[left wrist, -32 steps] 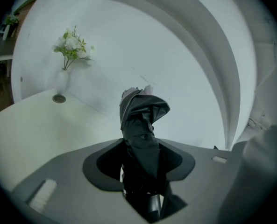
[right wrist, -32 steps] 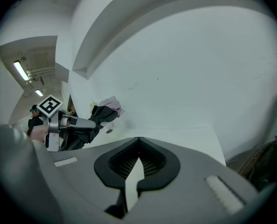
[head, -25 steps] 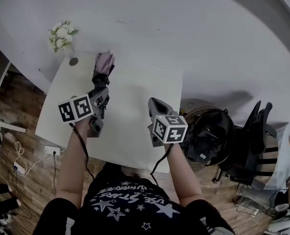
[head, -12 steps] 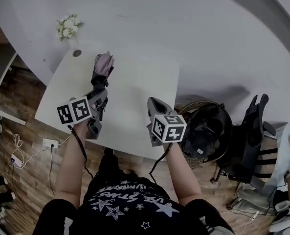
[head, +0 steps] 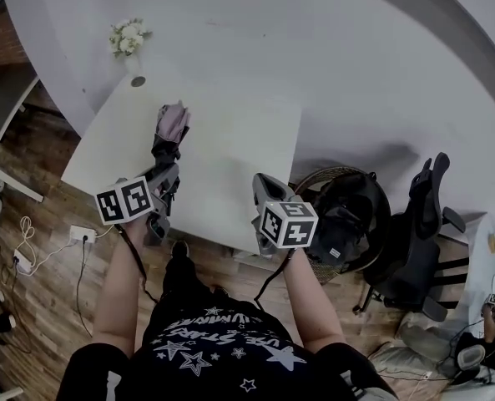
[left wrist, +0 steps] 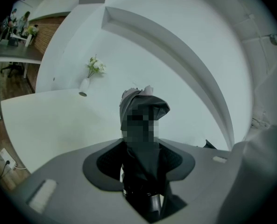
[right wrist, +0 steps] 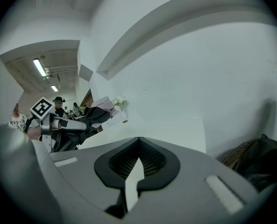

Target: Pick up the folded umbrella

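- Grey fingers of the left gripper (left wrist: 140, 149) are clamped on the dark end of the black-and-pink folded umbrella (head: 173, 122), which sticks out above the white worktop (head: 230, 157).
- Right gripper (right wrist: 138, 142) fingers are together, empty.
- Grip firmly and lift level, so the far end does not droop.

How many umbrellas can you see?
1. The umbrella is clamped in the left gripper, sticking out over the table. No other one shows, though one could be hidden.
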